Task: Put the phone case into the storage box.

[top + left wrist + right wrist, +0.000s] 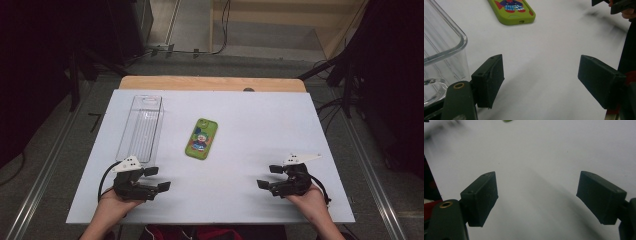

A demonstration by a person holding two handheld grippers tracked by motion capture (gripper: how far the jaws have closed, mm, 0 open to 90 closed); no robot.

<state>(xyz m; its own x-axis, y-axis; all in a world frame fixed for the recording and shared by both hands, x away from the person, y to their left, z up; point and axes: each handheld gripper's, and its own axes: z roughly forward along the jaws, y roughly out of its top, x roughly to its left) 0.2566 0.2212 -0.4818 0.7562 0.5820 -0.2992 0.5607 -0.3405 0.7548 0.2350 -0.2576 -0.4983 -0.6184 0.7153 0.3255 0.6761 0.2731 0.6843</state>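
The phone case point(201, 138) is laid flat on the white table point(250, 120), ahead of both grippers and between them, closer to the left gripper point(156, 179) than to the right gripper point(270, 176). It is touched by neither.

Nearest the person, both forearms are brought in over the near table edge. The left gripper is held in the left hand point(117, 197) with its jaws turned inward and forward, spread wide with bare table between them. The right gripper is held in the right hand point(310, 196), mirrored, its jaws likewise spread wide and closed on nothing. In each gripper view, the two black pads are seen far apart above the white surface.

Just beside the left gripper, on its outer forward side, a clear container point(141, 127) is placed lengthwise away from the person; its rounded near corner is seen in the left gripper view point(441, 55).

Farther out, the phone case is shown as a green rounded rectangle with a cartoon figure in red, blue and white. In the left gripper view its far end is cut off point(514, 11). In the right gripper view, a small green sliver point(507, 120) is visible at the top edge. The figure's details cannot be made out.
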